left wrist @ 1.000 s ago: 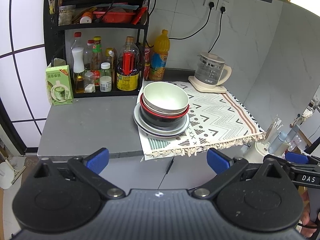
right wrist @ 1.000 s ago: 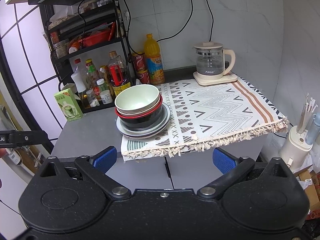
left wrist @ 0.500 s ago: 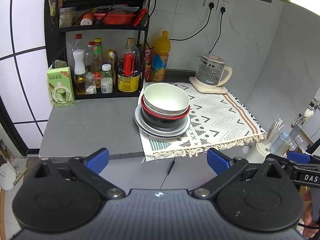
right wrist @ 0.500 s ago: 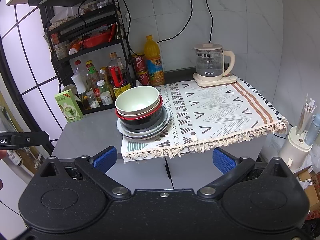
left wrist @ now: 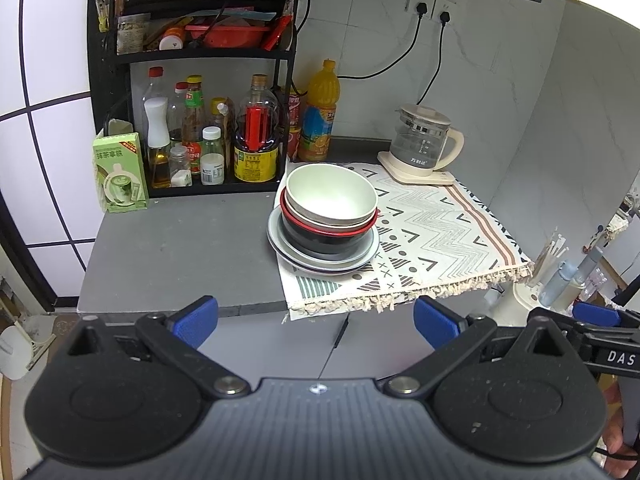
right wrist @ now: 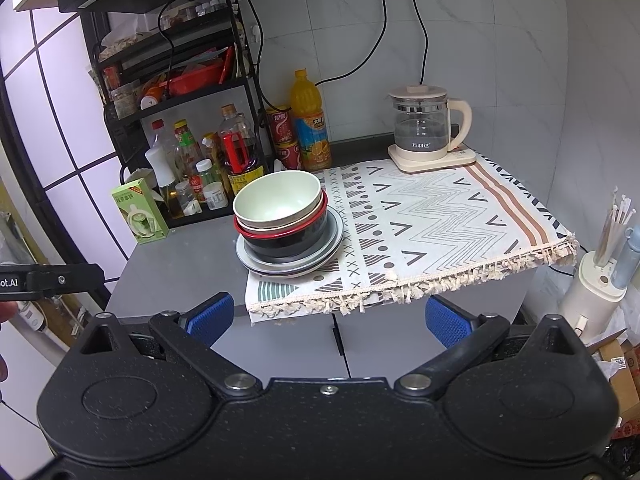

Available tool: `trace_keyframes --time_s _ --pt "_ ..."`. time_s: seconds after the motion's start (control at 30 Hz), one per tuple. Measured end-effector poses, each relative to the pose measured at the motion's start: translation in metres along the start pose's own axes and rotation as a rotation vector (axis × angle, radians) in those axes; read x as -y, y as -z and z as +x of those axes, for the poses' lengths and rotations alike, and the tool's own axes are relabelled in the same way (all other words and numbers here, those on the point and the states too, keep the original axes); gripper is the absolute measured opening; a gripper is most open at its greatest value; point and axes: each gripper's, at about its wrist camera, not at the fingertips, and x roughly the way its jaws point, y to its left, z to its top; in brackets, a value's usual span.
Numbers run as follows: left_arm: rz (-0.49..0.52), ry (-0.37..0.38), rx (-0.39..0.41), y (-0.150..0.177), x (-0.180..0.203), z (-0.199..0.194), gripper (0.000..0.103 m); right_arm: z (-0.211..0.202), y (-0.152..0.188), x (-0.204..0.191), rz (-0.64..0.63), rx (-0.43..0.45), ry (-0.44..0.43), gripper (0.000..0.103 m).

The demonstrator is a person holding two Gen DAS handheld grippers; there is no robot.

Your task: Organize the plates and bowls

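Counter (left wrist: 180, 248) bare beside stacked bowls (left wrist: 330, 208).

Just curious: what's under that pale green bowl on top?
The pale green bowl nests in a beige bowl, a red-rimmed black bowl, then grey plates. Their insides and the exact plate count are hidden.

3 nested bowls (left wrist: 331, 204) (pale, red-rimmed, black) sit upright on stacked grey plates (left wrist: 320, 262).

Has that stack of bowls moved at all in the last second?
No. The stack of bowls sits on the same corner of the patterned cloth, beside the bottle rack; only the cameras drifted slightly.
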Motion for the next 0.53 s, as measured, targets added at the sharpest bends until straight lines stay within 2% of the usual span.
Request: trace_keyframes --time_s 0.53 --pt "-0.012 -0.039 -0.023 -0.0028 0.0093 0.003 0.103 -0.0006 -0.0016 0.0039 0.011 -0.005 0.003 0.103"
